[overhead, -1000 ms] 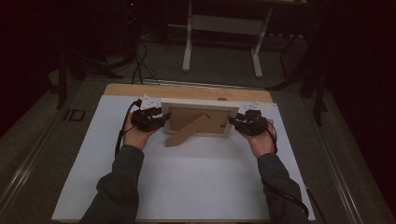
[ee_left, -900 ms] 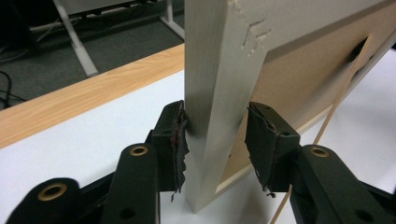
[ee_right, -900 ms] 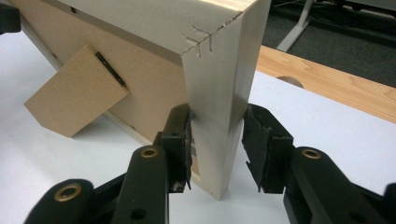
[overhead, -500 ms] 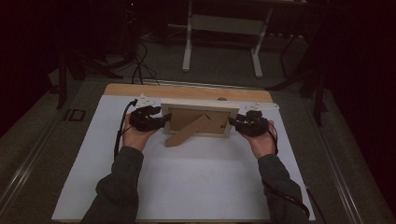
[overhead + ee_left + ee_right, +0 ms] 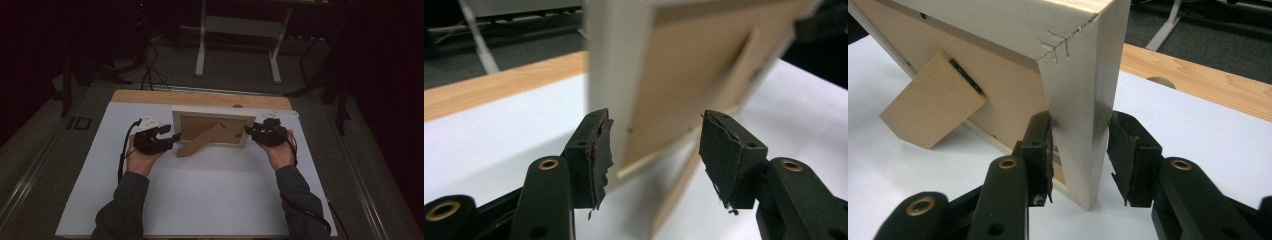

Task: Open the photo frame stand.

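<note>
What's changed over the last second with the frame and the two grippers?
The left gripper has drawn back a little from the picture frame; its jaws stand open, clear of the frame's edge. The right gripper stays on the frame's other end. Frame and its stand are upright as before.

We see the picture frame (image 5: 212,127) upright mid-table (image 5: 210,200) — left gripper (image 5: 172,137) at its left end, right gripper (image 5: 250,131) astride its right end.

Left gripper (image 5: 172,136) now off frame (image 5: 212,129)
</note>
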`<control>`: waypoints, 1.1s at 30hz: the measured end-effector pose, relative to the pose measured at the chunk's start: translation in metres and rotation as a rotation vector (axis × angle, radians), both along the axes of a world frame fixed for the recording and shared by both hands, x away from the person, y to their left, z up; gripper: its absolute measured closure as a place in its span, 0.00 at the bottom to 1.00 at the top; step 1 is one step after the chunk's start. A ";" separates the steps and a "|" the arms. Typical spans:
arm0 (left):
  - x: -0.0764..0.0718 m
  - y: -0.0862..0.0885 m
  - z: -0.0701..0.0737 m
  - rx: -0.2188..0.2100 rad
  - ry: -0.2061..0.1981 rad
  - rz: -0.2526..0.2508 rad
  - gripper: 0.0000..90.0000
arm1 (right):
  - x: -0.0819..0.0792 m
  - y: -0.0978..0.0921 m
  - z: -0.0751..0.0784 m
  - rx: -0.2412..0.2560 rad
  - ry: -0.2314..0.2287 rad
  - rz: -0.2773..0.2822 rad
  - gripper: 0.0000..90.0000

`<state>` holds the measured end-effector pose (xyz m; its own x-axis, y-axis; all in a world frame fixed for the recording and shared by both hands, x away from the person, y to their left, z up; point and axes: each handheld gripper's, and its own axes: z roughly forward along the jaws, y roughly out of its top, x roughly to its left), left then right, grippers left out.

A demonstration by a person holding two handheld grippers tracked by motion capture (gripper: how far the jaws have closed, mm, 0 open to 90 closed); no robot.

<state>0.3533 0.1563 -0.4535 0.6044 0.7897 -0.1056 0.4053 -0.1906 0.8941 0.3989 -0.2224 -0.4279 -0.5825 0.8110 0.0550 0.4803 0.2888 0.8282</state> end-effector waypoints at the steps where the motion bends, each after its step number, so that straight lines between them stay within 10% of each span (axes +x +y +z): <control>1: -0.002 -0.003 -0.002 0.007 0.003 -0.013 0.52 | 0.000 0.000 0.000 0.000 0.000 0.000 0.69; 19: 0.006 -0.039 -0.046 0.217 0.122 -0.117 0.63 | -0.001 0.000 -0.001 0.004 0.005 -0.002 0.69; 33: -0.001 -0.045 -0.042 0.274 0.127 -0.175 0.86 | -0.004 0.000 -0.001 0.005 0.007 -0.004 0.69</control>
